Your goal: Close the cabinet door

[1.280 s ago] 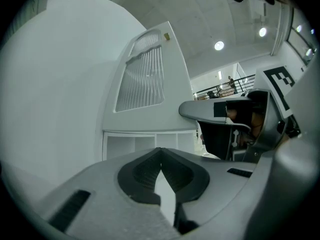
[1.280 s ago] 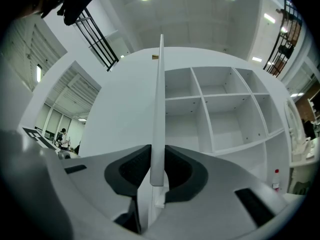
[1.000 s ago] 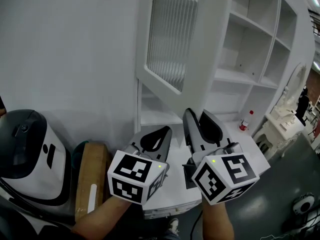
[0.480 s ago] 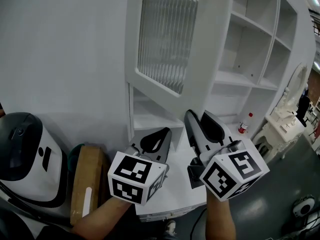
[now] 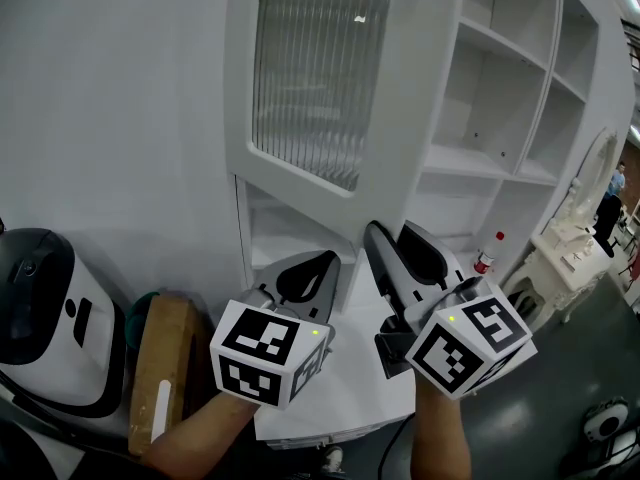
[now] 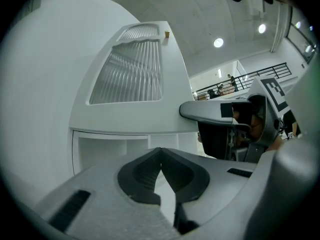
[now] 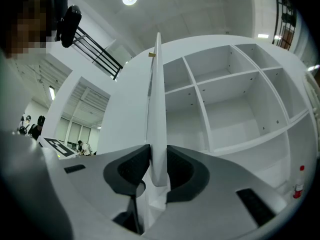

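The white cabinet fills the right of the head view, its open shelves bare. The cabinet door stands ajar in front of its left column. Compared with a second ago it has turned more face-on to the camera, and its left edge now sits further left against the wall. Its ribbed glass pane shows clearly wider than before. The black-and-white machine and the wooden board at lower left have drifted only a little leftward.

The right gripper is at the door's lower free corner, much where it was in the earlier frames, with its marker cube tipped slightly more. Its own view shows the door edge-on between the jaws, and the pads lie against both faces with no gap to be seen. These jaws have just been opening a little.

The left gripper hangs just beside it, apart from the door. Its jaws meet at the tips with nothing between them, as before.

A small red-capped bottle stands on the counter below the shelves.
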